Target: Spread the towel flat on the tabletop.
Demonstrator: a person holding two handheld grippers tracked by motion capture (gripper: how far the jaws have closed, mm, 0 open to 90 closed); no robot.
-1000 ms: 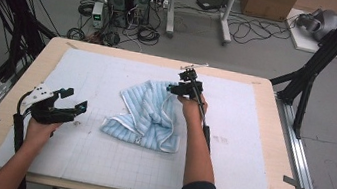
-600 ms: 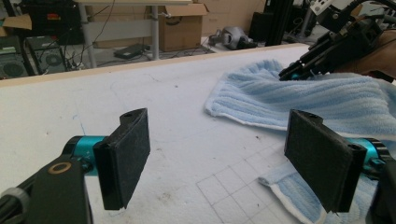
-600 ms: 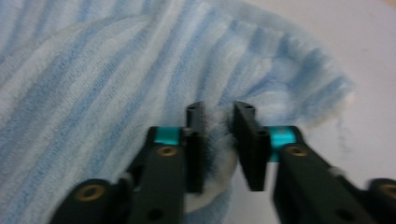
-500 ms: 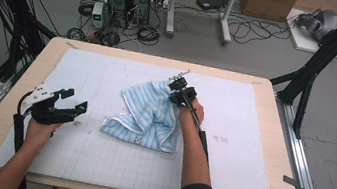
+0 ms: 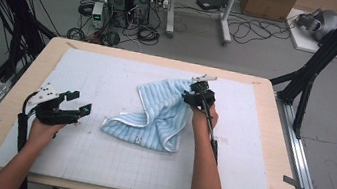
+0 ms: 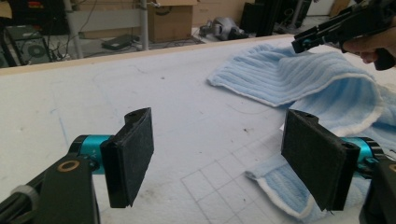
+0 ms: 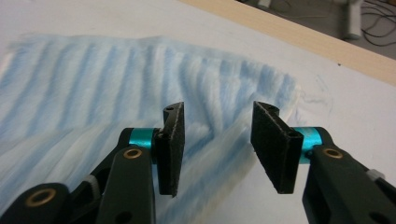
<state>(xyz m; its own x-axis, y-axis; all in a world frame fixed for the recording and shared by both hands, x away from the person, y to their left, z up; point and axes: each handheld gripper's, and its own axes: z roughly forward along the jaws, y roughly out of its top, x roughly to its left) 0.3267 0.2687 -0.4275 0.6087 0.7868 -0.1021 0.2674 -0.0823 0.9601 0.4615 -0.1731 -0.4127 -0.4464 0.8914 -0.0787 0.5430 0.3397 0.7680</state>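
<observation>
We see a light blue striped towel [image 5: 155,118] lying crumpled near the middle of the white gridded mat [image 5: 96,159] that covers the wooden table [image 5: 271,140]; from the mat's centre the cloth spreads from about 7 o'clock, where its white-edged lower corner lies, up to about 1 o'clock, where its far corner is bunched. Our right gripper [image 5: 191,96] sits at that far corner, at roughly 1 o'clock of the towel. In the right gripper view the right gripper [image 7: 217,140] has its jaws parted to a middling gap after just opening, and the towel [image 7: 140,93] lies below and beyond the pads with a fold showing in the gap; the pads do not press on the cloth. Our left gripper [image 5: 79,104] is well apart from the towel, at about 9 o'clock of it, over bare mat near the table's left edge. In the left gripper view the left gripper [image 6: 217,154] has its jaws spread wide, having just eased in slightly, with nothing between them; the towel [image 6: 317,84] lies ahead at about 2 o'clock, one white-edged flap near the right-hand pad, and the other gripper shows above the cloth's far part.
</observation>
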